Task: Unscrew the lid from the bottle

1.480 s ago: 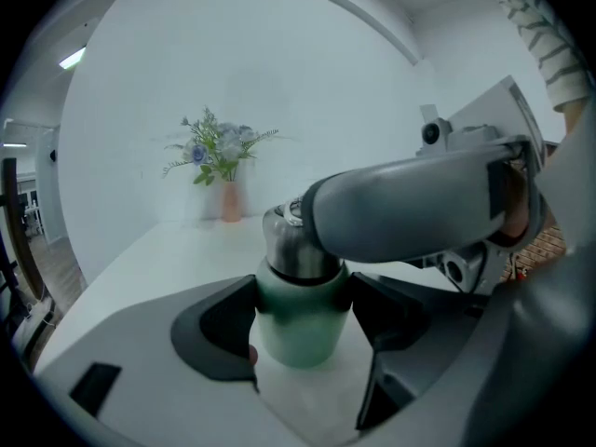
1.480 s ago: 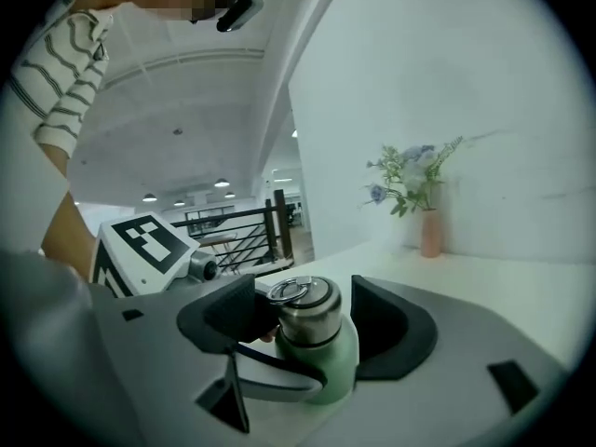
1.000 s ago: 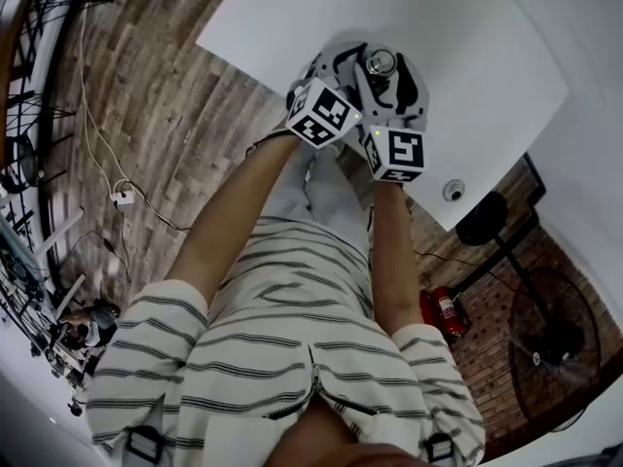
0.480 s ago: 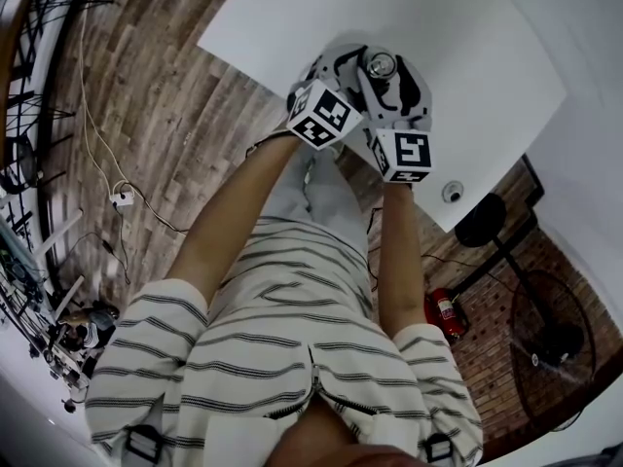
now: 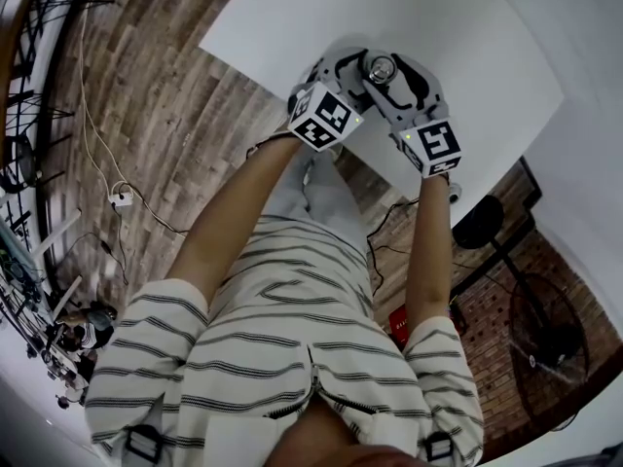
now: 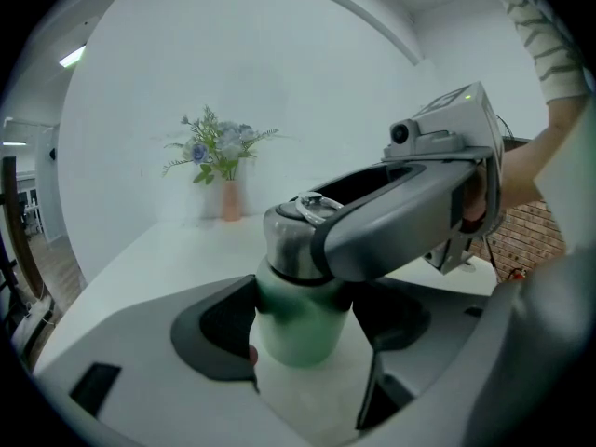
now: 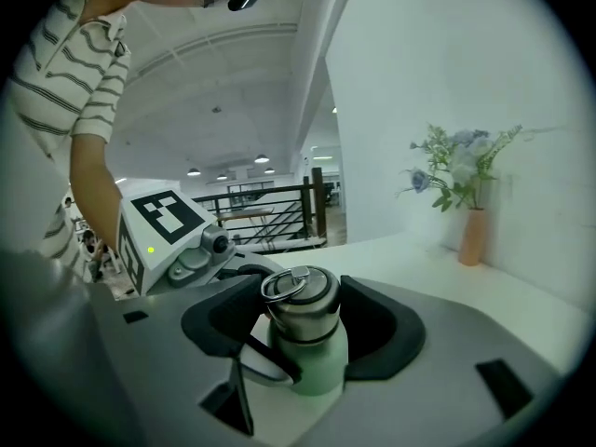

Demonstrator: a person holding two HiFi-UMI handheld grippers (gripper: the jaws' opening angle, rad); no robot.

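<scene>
A white table [image 5: 292, 17] is spreading out under both arms. The left tongs [image 6: 303, 322] are clamping the green bottle [image 6: 296, 333], their dark pads pressing its body from both sides and holding it upright over the table, not far from the near edge. The right tongs [image 7: 303, 317] are reaching in from the opposite side and gripping the steel lid [image 7: 300, 310]. Their jaws are standing fairly wide but tight against its sides. The lid is sitting on the bottle's neck. A vase of flowers [image 6: 223, 170] is standing well back by the wall. A small ring [image 7: 282, 285] is lying on the lid's top.
</scene>
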